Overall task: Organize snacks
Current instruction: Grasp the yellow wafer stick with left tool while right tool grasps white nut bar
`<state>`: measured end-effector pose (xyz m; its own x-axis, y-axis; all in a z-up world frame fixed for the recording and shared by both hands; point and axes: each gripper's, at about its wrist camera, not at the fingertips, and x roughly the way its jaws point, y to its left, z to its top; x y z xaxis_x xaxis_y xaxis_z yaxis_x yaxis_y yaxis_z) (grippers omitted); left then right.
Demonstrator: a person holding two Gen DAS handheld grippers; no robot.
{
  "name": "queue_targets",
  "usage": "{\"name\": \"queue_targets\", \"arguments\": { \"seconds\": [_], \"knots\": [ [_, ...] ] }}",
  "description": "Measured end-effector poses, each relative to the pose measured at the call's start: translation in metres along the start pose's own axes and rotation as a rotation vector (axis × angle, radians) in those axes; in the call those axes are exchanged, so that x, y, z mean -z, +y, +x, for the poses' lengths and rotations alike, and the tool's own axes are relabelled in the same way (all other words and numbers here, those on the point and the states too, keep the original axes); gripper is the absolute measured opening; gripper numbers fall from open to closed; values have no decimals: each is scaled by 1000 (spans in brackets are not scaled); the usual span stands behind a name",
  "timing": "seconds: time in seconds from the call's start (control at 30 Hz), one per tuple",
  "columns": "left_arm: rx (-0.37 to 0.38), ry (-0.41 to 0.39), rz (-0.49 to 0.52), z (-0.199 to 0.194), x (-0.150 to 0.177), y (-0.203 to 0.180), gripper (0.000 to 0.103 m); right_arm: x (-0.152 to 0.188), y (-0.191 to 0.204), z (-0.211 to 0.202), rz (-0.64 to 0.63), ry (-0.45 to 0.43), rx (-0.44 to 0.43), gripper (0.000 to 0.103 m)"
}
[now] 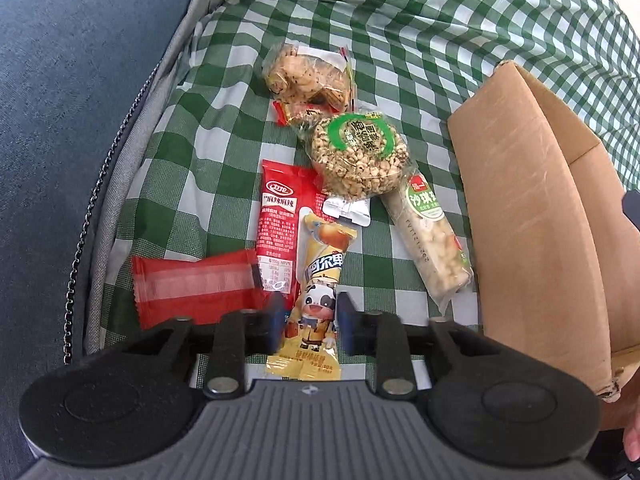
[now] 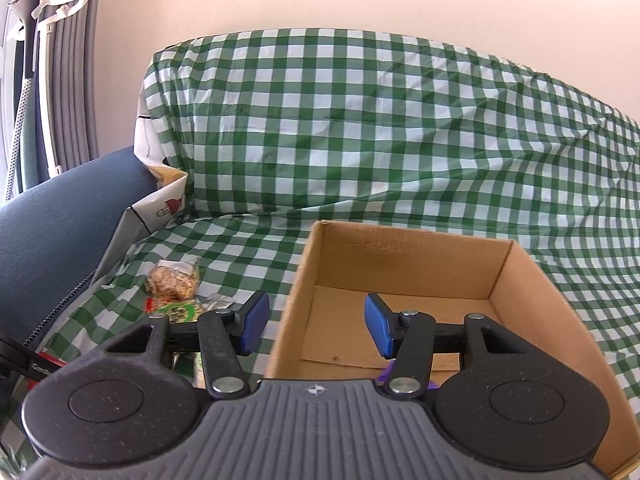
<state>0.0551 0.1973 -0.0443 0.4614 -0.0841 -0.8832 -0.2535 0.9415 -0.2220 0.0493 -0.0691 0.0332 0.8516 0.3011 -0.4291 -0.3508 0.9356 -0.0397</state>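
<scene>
Our left gripper (image 1: pixel 310 326) has its jaws straddling the yellow cow-print snack packet (image 1: pixel 316 304), one blue pad on each side of it. They look closed to the packet's width, though we cannot tell whether they are truly pressing it or just shy of contact. The packet's long axis runs straight away from the jaws, so the pinch goes across its narrow width. Beside the packet on the left lie a flat red wrapper (image 1: pixel 196 286) and a taller red packet (image 1: pixel 282 220). Beyond it sit a round puffed-grain cake (image 1: pixel 358 156) and a clear bag of biscuits (image 1: pixel 306 74). A long grain bar (image 1: pixel 434 244) lies to its right, and right of that stands the cardboard box (image 1: pixel 532 216). All rest on a green checked cloth (image 1: pixel 224 128). Our right gripper (image 2: pixel 316 326) hovers with jaws spread wide and empty over the box's near left wall. The left is plainly the nearer one. The packet needs carrying rightward into the box, we judge.
</scene>
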Motion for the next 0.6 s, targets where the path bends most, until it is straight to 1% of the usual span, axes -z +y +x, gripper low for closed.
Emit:
{"name": "queue_targets", "arguments": {
  "seconds": [0.1, 0.23, 0.3, 0.4, 0.5, 0.6],
  "knots": [
    [-2, 4, 1, 0, 0, 0, 14, 1, 13, 3, -9, 6, -22, 55],
    [20, -41, -34, -8, -2, 5, 12, 5, 39, 7, -51, 13, -68, 55],
    [39, -64, -72, -13, -3, 11, 12, 8, 54, 10, -79, 18, -94, 55],
    [62, -78, -140, -15, -7, 21, 12, 13, 77, 15, -129, 34, -121, 54],
    [76, -79, -209, -15, -8, 33, 12, 21, 98, 29, -187, 84, -123, 54],
    [65, -68, -235, -14, -9, 39, 12, 32, 113, 49, -237, 171, -98, 54]
  ]
}}
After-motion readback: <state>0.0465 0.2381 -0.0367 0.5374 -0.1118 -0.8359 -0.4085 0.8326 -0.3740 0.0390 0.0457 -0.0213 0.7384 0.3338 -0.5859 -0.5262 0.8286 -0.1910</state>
